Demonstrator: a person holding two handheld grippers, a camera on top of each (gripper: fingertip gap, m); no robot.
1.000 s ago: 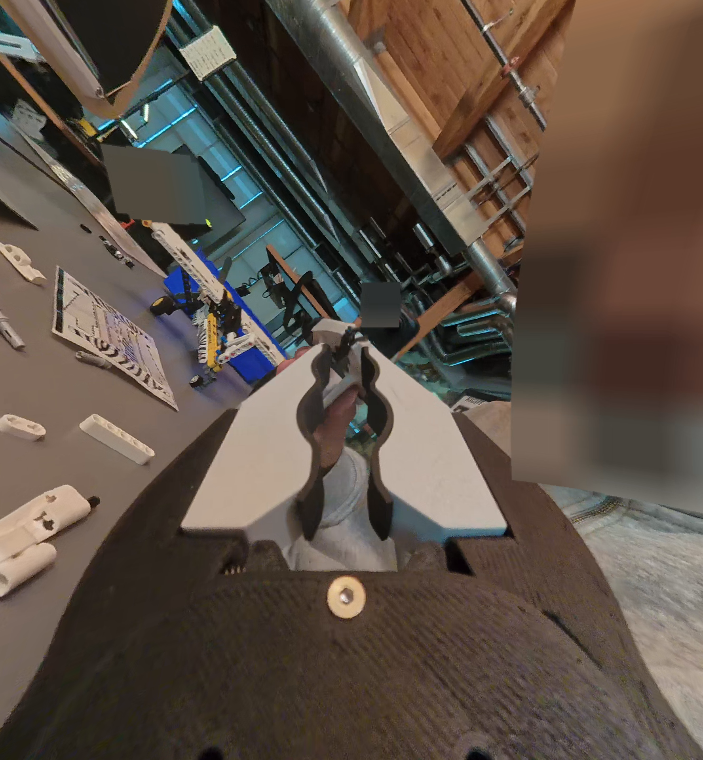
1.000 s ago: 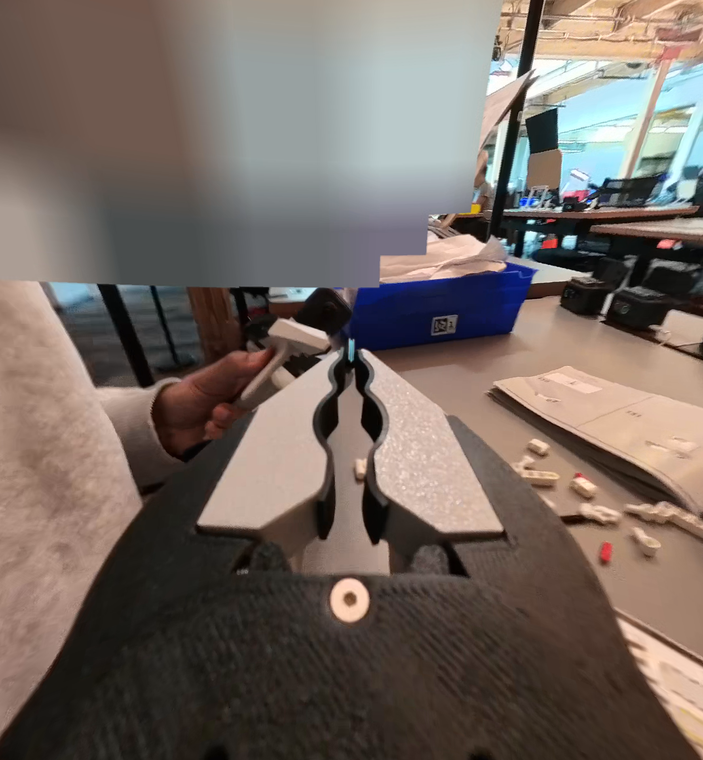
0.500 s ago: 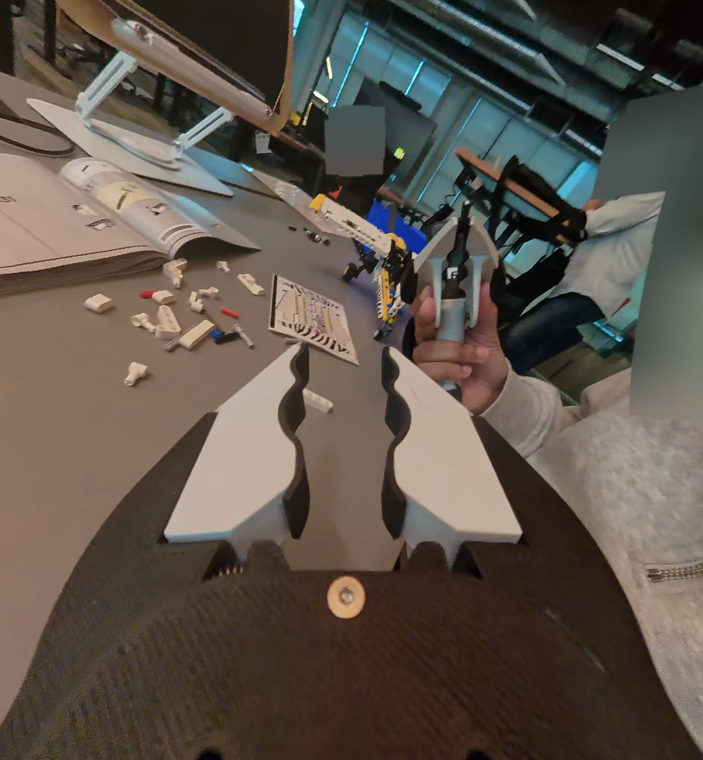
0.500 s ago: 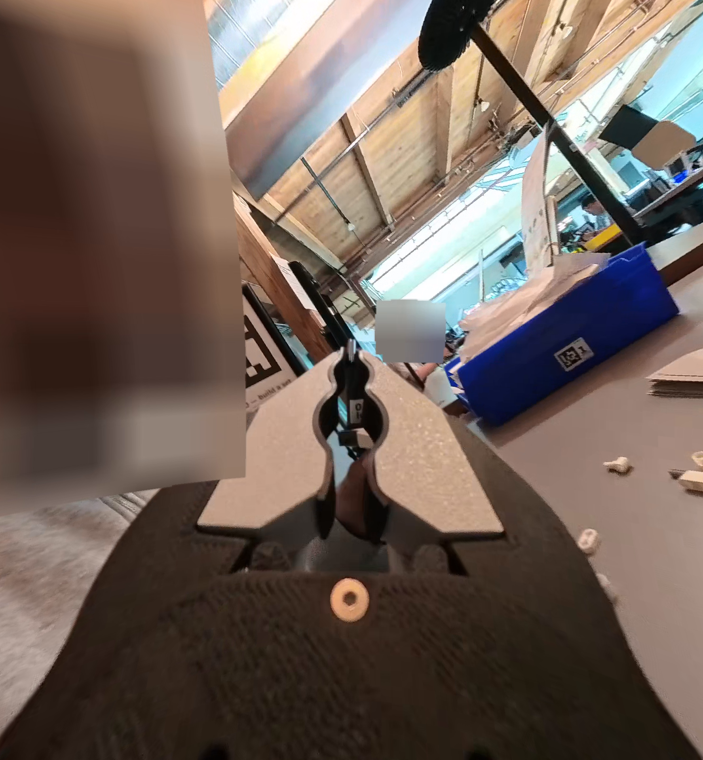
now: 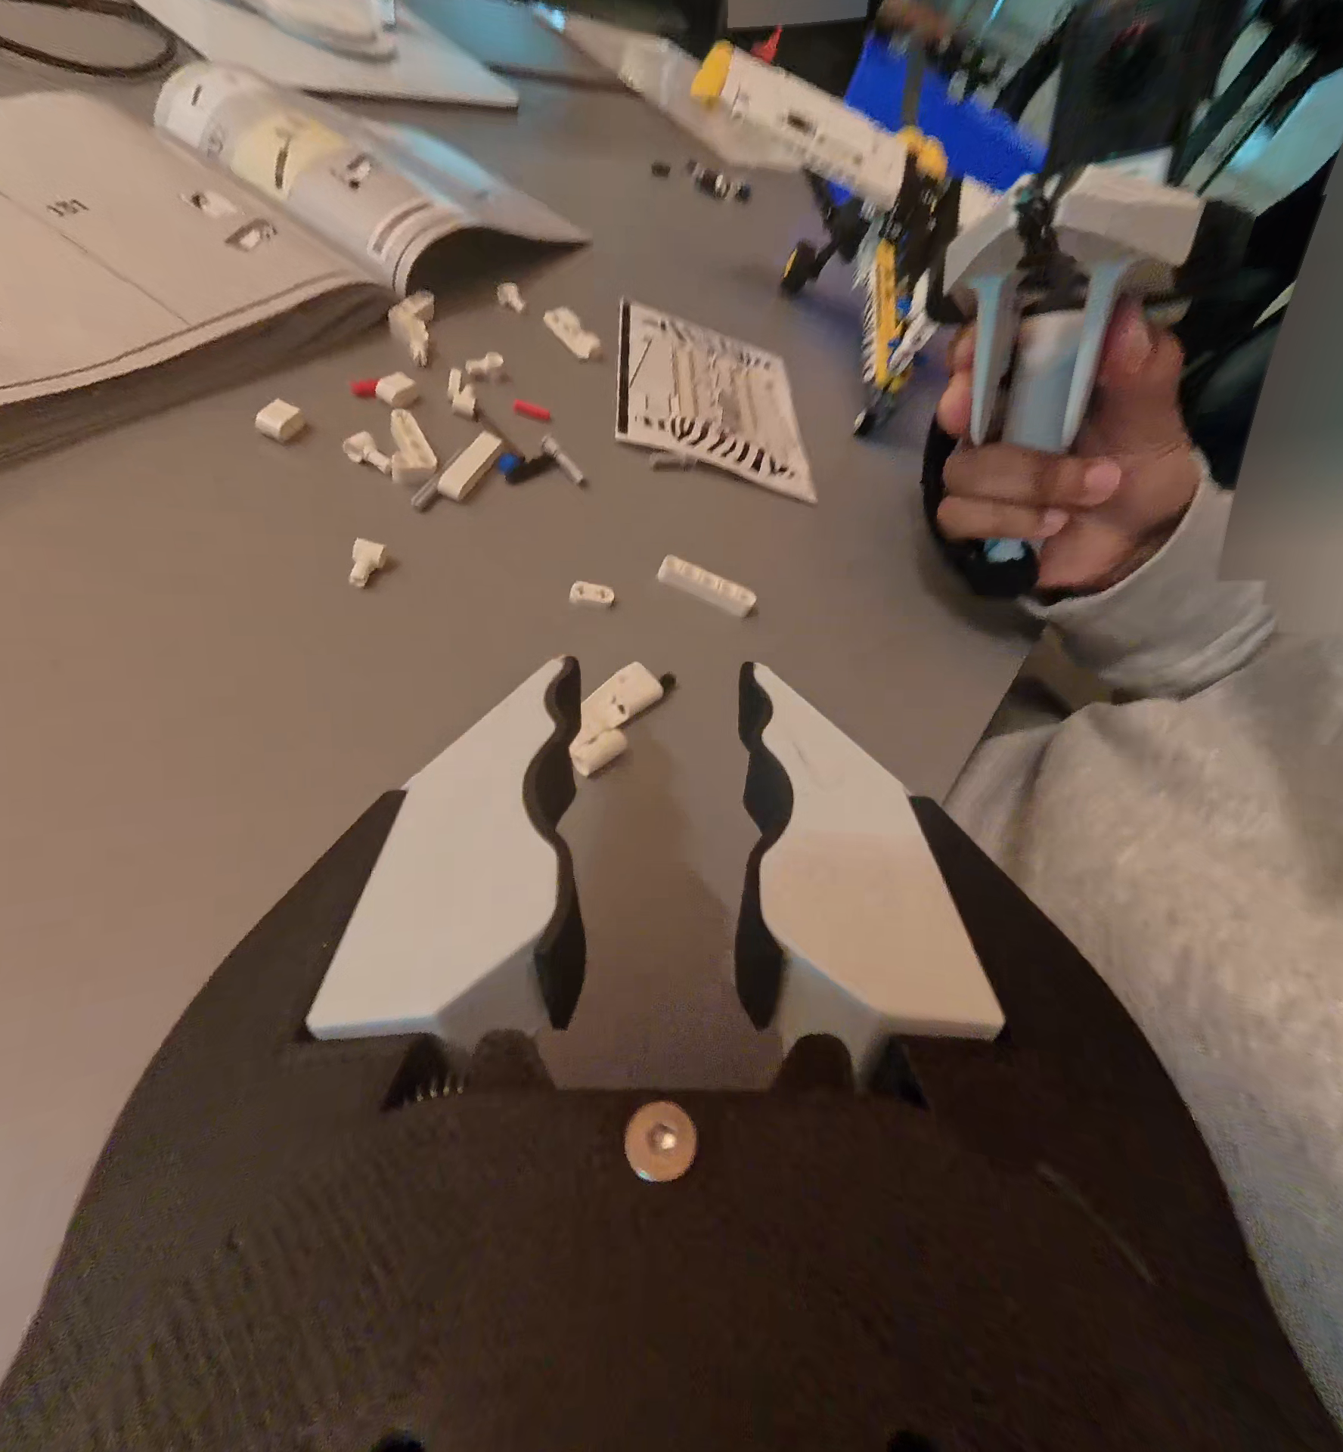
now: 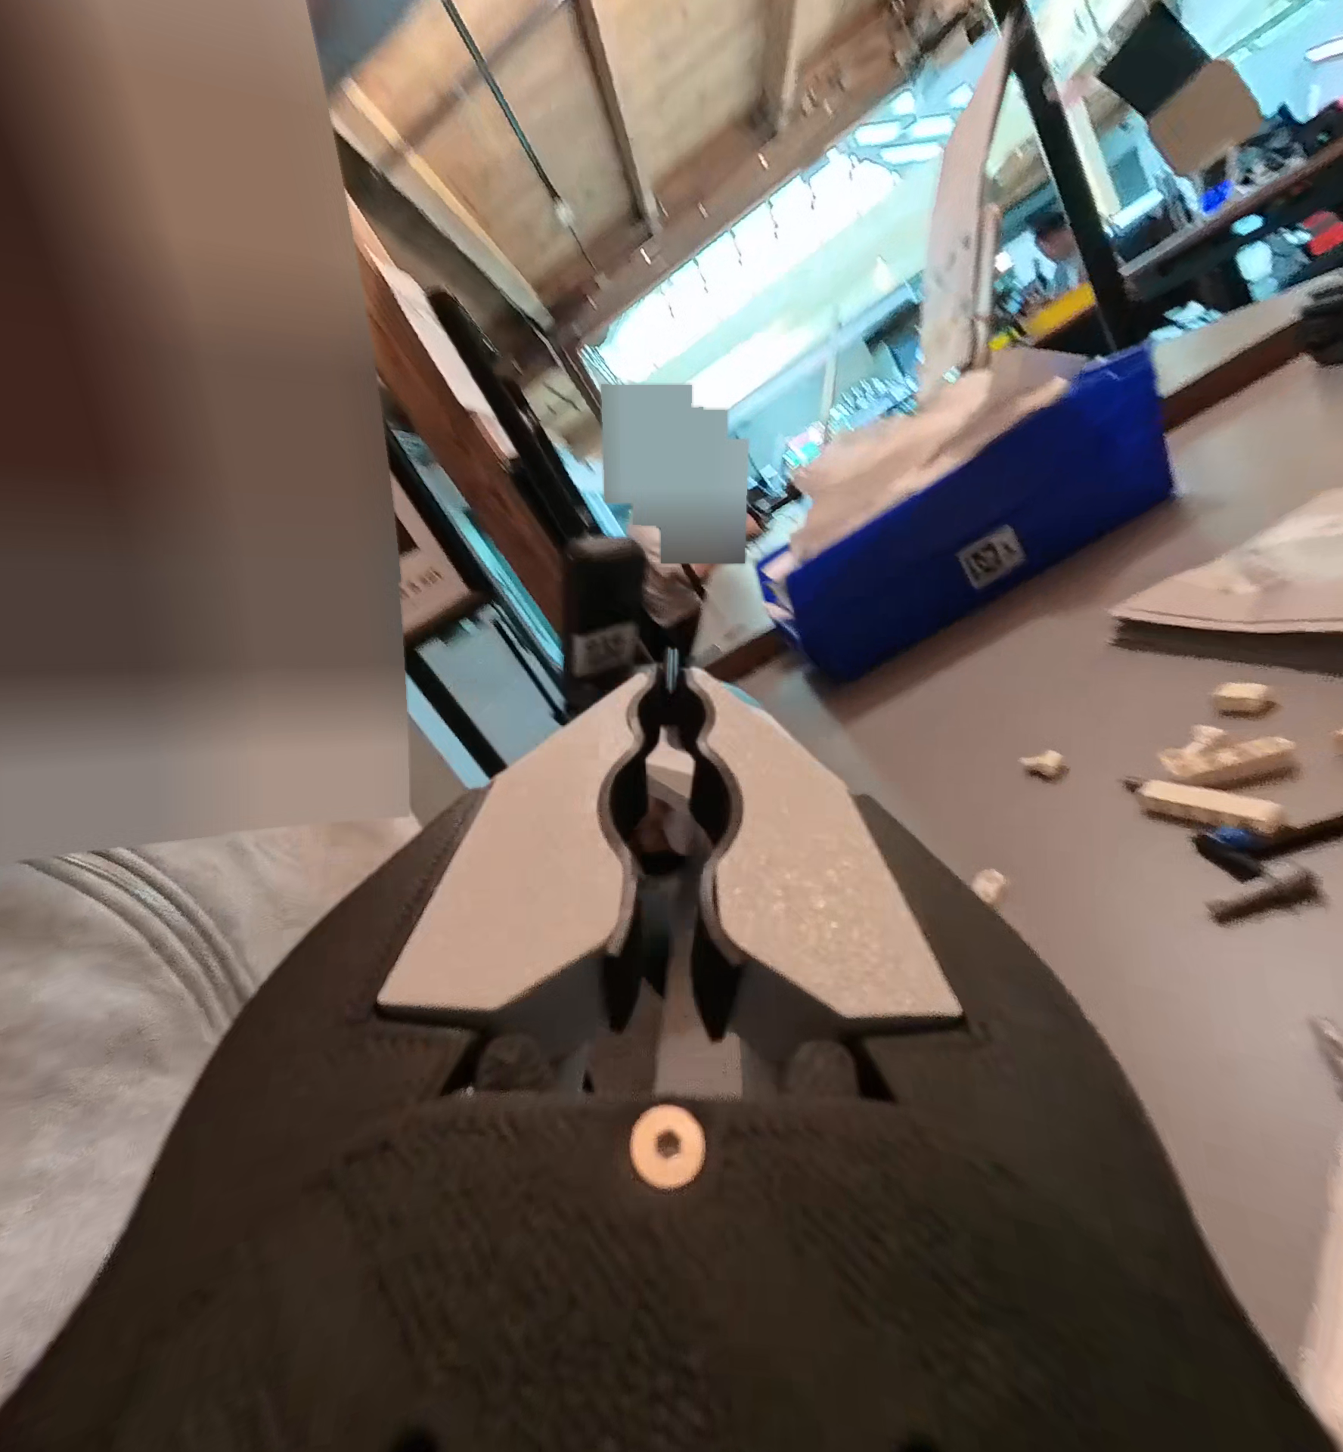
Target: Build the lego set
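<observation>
My left gripper [image 5: 656, 676] is open and empty, low over the grey table [image 5: 181, 707]. A white lego part [image 5: 620, 707] with a dark pin lies on the table just beyond its tips, nearer the left finger. A white beam [image 5: 706, 585] and a small white link [image 5: 591, 593] lie farther ahead. The half-built white and yellow model [image 5: 833, 157] stands at the back right. My right gripper [image 6: 672, 691] is shut on a small thin dark and pale-blue piece [image 6: 672, 666], held in the air. It also shows in the left wrist view [image 5: 1034, 236], held by a hand [image 5: 1069, 487].
An open instruction booklet [image 5: 142, 259] lies at the left, with a cluster of loose pieces [image 5: 433, 440] and a sticker sheet [image 5: 711, 401] beside it. A blue bin [image 6: 967, 534] stands at the back. The table edge [image 5: 998, 707] and a grey sleeve [image 5: 1163, 864] are at the right.
My left gripper swung from pointing up to facing the table, opened, and dropped closer to the white parts. My right gripper stayed shut on its small piece and tilted upward.
</observation>
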